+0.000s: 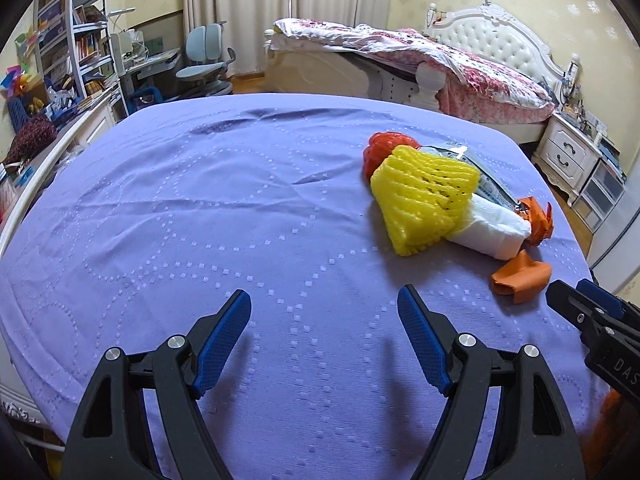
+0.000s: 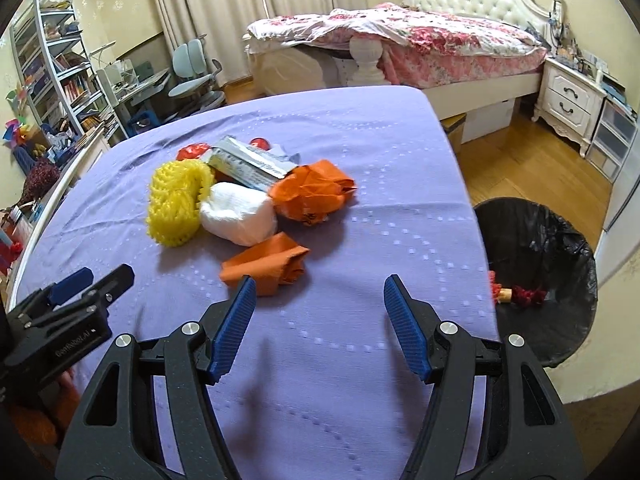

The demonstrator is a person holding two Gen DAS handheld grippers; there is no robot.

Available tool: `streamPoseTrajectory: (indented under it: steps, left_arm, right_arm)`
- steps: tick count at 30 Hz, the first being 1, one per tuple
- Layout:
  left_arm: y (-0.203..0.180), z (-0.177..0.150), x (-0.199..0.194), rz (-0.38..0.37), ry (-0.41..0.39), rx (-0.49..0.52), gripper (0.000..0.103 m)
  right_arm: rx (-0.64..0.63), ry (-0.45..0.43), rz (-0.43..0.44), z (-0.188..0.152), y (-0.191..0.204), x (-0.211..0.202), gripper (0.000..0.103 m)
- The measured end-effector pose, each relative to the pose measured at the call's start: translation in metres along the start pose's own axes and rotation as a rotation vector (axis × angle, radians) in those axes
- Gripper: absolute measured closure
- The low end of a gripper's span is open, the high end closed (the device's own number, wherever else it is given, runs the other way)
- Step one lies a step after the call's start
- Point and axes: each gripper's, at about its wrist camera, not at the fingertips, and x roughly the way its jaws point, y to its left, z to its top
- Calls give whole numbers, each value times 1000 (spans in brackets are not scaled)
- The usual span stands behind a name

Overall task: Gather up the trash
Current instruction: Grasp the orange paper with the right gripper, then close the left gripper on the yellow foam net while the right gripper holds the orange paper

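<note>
On the purple tablecloth [image 2: 360, 152] a small heap of trash is gathered, and the nearest piece, a crumpled orange paper [image 2: 266, 264], is found just ahead of the right gripper [image 2: 320, 292] and a little to its left, almost touching the tip of the left-side finger. Its long axis is laid roughly across the line of the jaws, slightly slanted. From the left gripper [image 1: 324, 304] the same orange paper [image 1: 520, 276] is seen well to the right, so the right hand is judged the nearer one. Both pairs of jaws are held wide apart and nothing is carried in them. Behind the orange paper a white paper wad [image 2: 240, 216], a yellow foam fruit net [image 2: 178, 200], a second, bigger orange paper [image 2: 312, 192], a silver printed wrapper [image 2: 250, 164] and something red [image 2: 194, 151] are piled touching each other. A black-lined trash bin [image 2: 536, 272] is placed beside the table's right edge, with some red scraps already inside.
</note>
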Motion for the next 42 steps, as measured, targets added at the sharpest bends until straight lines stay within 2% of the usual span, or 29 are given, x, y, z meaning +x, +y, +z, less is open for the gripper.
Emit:
streamPoseTrajectory:
  steps: [3,6,12,13,16,23,31,42]
  left_arm:
    - [3,-1,0,-4,2,-8,27]
    - [7,-2,0,-2,-1,-14,27]
    - [13,0,1,1,-4,-20,27]
    - [13,1,2,0,-3,-21,27]
    - [9,0,3,-1,-2,-11,26]
    - [-4,1,4,-28,-5,15,26]
    - [-25,7,10,-50,-13,48,26]
    - [-40,19,21,-62,-14,40,25]
  right_arm:
    - [-23,9,4,1,11,8,38]
    - [-40,23,14,3,20,16,33]
    - [-87,48,-15,3,35,29,32]
    - [-95,48,-19,3,36,29,34]
    - [-113,46,-26,1,37,28,50]
    - [-95,45,-24,-2,27,22,52]
    - [-21,21,-65,-4,-7,13,52]
    - [42,-1,-83,7,-38,16,52]
